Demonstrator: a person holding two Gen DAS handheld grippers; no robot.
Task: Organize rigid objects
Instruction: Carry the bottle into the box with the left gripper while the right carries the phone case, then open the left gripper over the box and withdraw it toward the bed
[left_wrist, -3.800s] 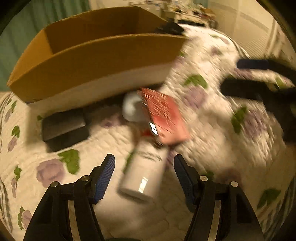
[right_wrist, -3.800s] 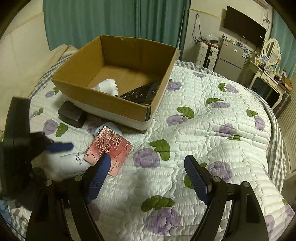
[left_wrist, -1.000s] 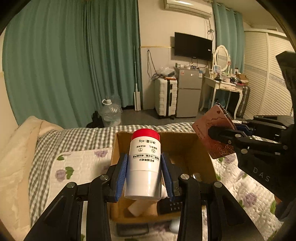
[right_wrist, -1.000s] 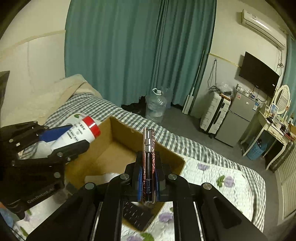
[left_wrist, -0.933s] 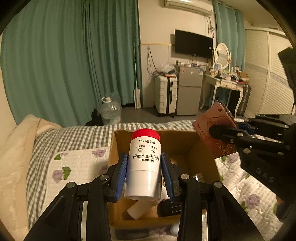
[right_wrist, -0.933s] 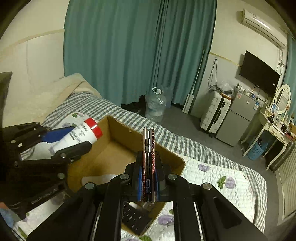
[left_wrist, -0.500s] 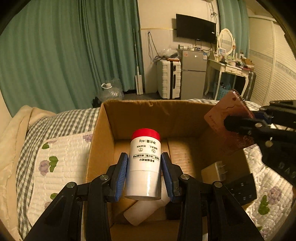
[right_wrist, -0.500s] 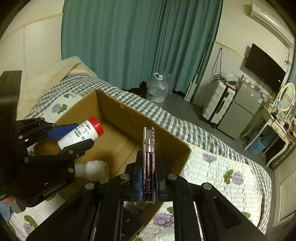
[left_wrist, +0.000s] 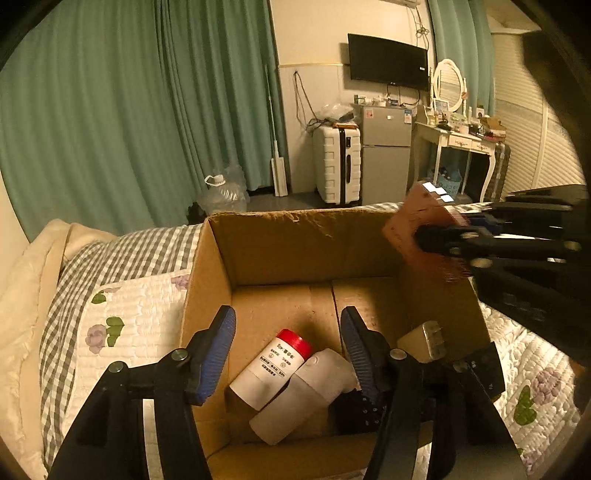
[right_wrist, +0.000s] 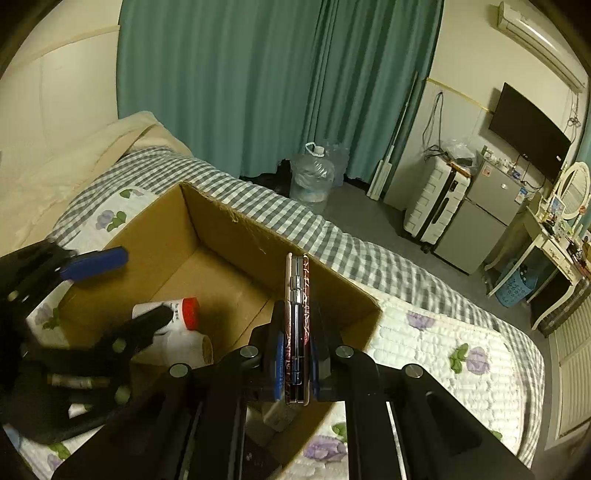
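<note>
Two bottles (left_wrist: 273, 363) in box (left_wrist: 303, 243), 1 case (right_wrist: 296, 295) in right tool (right_wrist: 295, 363)

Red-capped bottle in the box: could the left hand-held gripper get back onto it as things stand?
Probably yes. The left hand-held gripper hangs open right above the red-capped bottle, nothing between them. It leans against a white bottle, which may crowd one finger.

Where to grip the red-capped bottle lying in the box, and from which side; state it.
Grip the red-capped bottle across its white body, near mid-length, coming straight down from above. It lies on its side on the cardboard box floor, cap toward the far wall, with a white tube against its right flank. Probably set one finger of the left gripper in that tight seam; the cap end looks freer.
</note>
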